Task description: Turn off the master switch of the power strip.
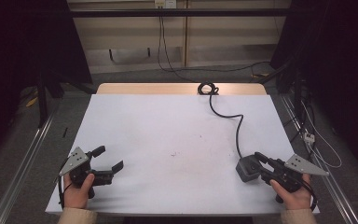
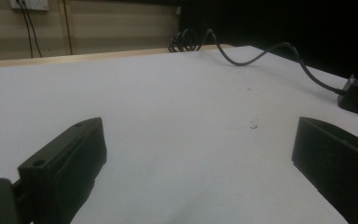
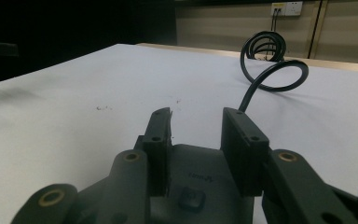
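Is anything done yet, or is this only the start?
Early, it seems. The right gripper has closed on a dark box whose cable runs to the table's far edge. The left gripper is open with nothing in it. What follows can't be told.

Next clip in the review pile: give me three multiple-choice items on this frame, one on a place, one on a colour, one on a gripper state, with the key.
1. Where does the coiled end of the black cable lie?
A. far table edge
B. near left corner
C. floor

2. What colour is the table cover?
A. green
B. white
C. red

3. What does the right gripper hold?
A. nothing
B. a cup
C. the dark grey power adapter

Key: 1 A, the coil sits at the far wooden edge. 2 B, the sheet is plainly white. 3 C, the right gripper view shows both jaws against the adapter's sides; the left gripper gapes empty.
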Demonstrator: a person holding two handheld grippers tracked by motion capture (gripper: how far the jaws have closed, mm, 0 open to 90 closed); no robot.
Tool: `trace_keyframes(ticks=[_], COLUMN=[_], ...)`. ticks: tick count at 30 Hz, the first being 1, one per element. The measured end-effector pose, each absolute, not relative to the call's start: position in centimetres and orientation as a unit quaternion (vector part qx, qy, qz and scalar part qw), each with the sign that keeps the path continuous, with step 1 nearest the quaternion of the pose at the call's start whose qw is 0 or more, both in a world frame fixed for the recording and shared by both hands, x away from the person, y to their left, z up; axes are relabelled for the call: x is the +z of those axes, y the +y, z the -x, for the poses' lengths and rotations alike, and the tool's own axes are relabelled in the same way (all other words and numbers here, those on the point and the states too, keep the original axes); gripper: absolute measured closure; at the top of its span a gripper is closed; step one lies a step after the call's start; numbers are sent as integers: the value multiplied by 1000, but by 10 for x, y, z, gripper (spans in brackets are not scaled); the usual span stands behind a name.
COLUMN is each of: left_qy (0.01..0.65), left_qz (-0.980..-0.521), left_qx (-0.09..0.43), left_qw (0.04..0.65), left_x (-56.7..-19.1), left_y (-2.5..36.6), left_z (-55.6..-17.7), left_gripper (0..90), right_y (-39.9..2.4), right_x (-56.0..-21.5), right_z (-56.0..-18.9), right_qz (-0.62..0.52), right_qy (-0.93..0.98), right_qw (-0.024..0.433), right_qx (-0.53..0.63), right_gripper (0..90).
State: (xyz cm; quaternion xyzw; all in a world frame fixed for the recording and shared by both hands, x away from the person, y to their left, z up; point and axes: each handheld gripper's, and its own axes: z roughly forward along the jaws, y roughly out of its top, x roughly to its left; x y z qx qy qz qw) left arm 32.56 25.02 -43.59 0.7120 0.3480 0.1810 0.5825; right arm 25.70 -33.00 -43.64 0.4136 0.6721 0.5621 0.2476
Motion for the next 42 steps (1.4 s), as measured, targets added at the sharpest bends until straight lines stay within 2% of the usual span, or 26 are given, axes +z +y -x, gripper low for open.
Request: trace_keyframes(ticks=[22, 29, 42], left_qy=[348, 348, 346], left_qz=[-713, -712, -712], left_qx=[180, 180, 180], left_qw=[582, 583, 584], left_x=[-436, -436, -436], left_y=[250, 250, 250], left_z=[-326, -326, -326], left_gripper=[26, 26, 26], right_y=[-328, -326, -322], right_x=[-437, -438, -438], right_z=[-260, -261, -264], right_qz=[-419, -415, -406], right_qy=[661, 663, 664], right_qw=[256, 260, 272], right_qx=[567, 567, 566], right_gripper=[376, 264, 183])
